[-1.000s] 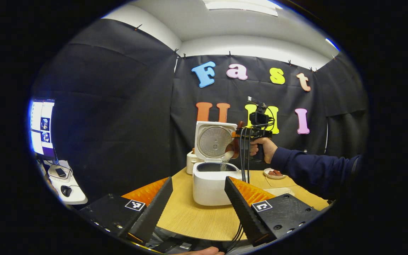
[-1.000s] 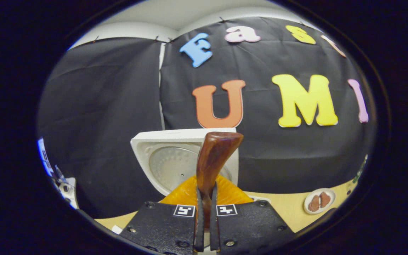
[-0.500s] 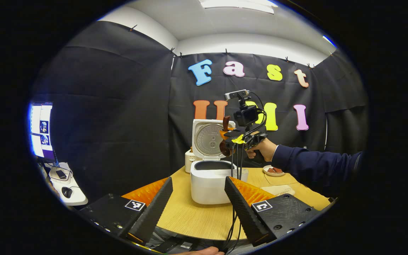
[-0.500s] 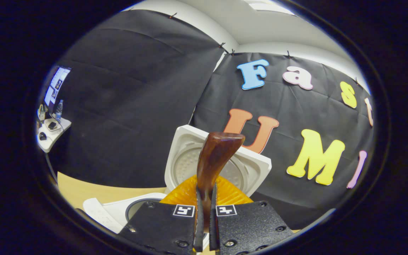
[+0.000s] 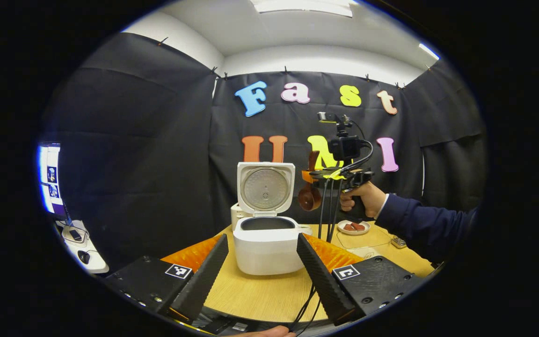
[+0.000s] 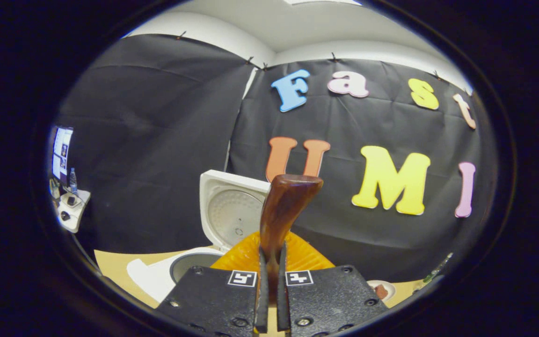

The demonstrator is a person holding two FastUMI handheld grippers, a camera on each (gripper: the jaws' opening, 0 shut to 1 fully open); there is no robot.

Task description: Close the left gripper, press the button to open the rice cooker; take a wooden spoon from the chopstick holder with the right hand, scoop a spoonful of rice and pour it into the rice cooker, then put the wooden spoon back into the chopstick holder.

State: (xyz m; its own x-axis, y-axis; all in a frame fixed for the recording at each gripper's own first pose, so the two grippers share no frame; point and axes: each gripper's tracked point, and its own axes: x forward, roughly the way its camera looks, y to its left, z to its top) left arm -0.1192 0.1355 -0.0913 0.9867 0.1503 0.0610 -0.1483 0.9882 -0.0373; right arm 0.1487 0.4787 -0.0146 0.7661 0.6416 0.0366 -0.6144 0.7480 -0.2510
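- Right gripper (image 6: 269, 299): I hold its fingers clamped on the handle of the wooden spoon (image 6: 282, 210). In the left gripper view the same gripper (image 5: 318, 175) hangs above the desk (image 5: 260, 295), to the right of the rice cooker (image 5: 265, 243), with the spoon's bowl (image 5: 309, 199) pointing down and apparently empty.
- Left gripper (image 5: 260, 276): its fingers stand wide apart and hold nothing, low at the desk's near edge, framing the cooker.
- Rice cooker: it sits on the desk with its lid (image 5: 265, 187) standing upright and the inner pot open to view.
- Step in hand, as I judge it: returning the spoon to the chopstick holder. A pale container (image 5: 236, 216) partly hidden behind the cooker may be that holder; I cannot tell for certain.
- How to do it well: I should keep the grip firm, carry the spoon clear of the raised lid, line it up vertically over the holder, lower it in, and only then release.
- Change from one second ago: the spoon was then tipped over the pot with rice falling; it has since been lifted and drawn rightward, away from the cooker.
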